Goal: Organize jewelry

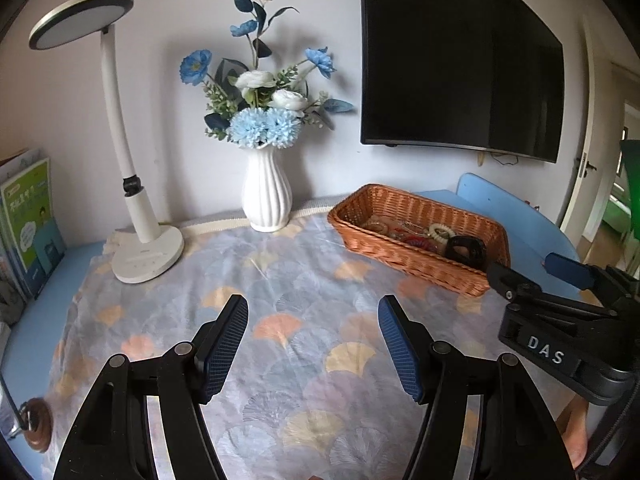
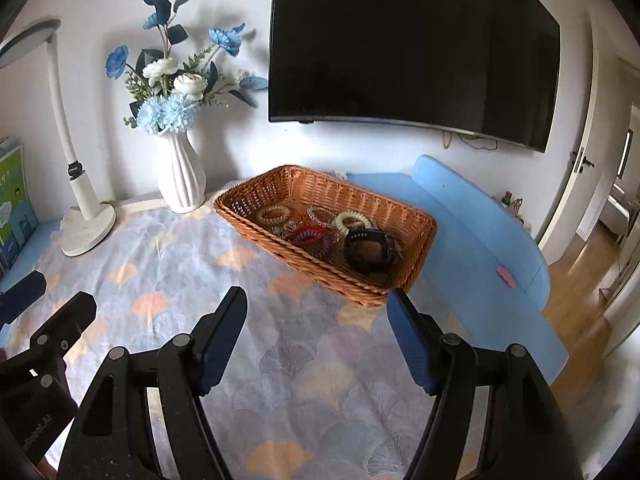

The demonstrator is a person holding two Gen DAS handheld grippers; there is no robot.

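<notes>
A brown wicker basket stands on the patterned cloth and holds several pieces: a black watch, a red coiled band, a cream coiled band and beaded bracelets. It also shows in the left wrist view. My left gripper is open and empty above the cloth, left of and nearer than the basket. My right gripper is open and empty just in front of the basket's near corner; it also shows in the left wrist view.
A white vase of blue flowers and a white desk lamp stand at the back of the table. Books lean at the left. A wall-mounted black TV hangs behind. A blue chair stands right of the table.
</notes>
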